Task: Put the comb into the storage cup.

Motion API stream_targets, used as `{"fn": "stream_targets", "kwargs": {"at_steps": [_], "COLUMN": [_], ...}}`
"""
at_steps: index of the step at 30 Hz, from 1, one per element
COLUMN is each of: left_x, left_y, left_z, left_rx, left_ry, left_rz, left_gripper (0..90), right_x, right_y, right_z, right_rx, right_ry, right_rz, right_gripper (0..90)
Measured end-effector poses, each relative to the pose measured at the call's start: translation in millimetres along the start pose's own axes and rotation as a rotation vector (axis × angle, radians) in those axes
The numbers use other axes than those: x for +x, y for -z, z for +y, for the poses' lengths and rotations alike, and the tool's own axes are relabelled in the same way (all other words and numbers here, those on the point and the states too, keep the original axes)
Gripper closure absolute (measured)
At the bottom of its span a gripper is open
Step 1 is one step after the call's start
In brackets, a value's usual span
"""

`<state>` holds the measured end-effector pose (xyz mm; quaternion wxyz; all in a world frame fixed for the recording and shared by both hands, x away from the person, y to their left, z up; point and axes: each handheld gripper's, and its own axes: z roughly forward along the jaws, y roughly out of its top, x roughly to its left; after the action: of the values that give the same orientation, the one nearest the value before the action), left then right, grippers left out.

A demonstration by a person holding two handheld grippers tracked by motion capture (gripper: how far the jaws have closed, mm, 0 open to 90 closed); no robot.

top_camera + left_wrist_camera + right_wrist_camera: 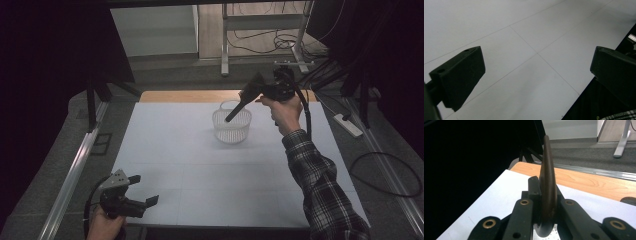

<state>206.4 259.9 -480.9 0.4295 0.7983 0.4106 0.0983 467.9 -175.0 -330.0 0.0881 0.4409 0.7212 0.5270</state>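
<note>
My right hand-held gripper (250, 97) pinches a dark spoon (239, 107) over the white basket (231, 127). If it tilts, the spoon could slip onto the desk (200, 170).

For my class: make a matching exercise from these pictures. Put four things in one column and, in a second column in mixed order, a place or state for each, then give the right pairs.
Column 1
1. left gripper
2. right gripper
3. white basket
4. dark brown utensil

Column 2
A. stands on the far half of the white table top
B. jaws wide apart, nothing between them, at the table's near edge
C. clamped edge-on between two black jaws
D. held up above the basket, shut on a thin dark thing

Pairs: 1-B, 2-D, 3-A, 4-C
</note>
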Motion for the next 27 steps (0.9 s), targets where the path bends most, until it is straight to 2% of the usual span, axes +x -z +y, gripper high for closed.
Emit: {"fn": "stream_targets", "kwargs": {"at_steps": [10, 27], "left_x": [-0.3, -0.3], "left_y": [1.5, 1.0], "left_z": [-0.7, -0.7], "left_rx": [-0.003, 0.004], "left_ry": [0.002, 0.003], "left_rz": [0.005, 0.007], "left_gripper": [0.0, 0.0], "right_x": [-0.1, -3.3], "right_y": [-15.3, -42.0], "right_z": [-6.5, -26.9], "right_rx": [0.026, 0.067], "right_ry": [0.029, 0.042], "right_rz": [-0.027, -0.036], "right_gripper": [85.9, 85.8]}}
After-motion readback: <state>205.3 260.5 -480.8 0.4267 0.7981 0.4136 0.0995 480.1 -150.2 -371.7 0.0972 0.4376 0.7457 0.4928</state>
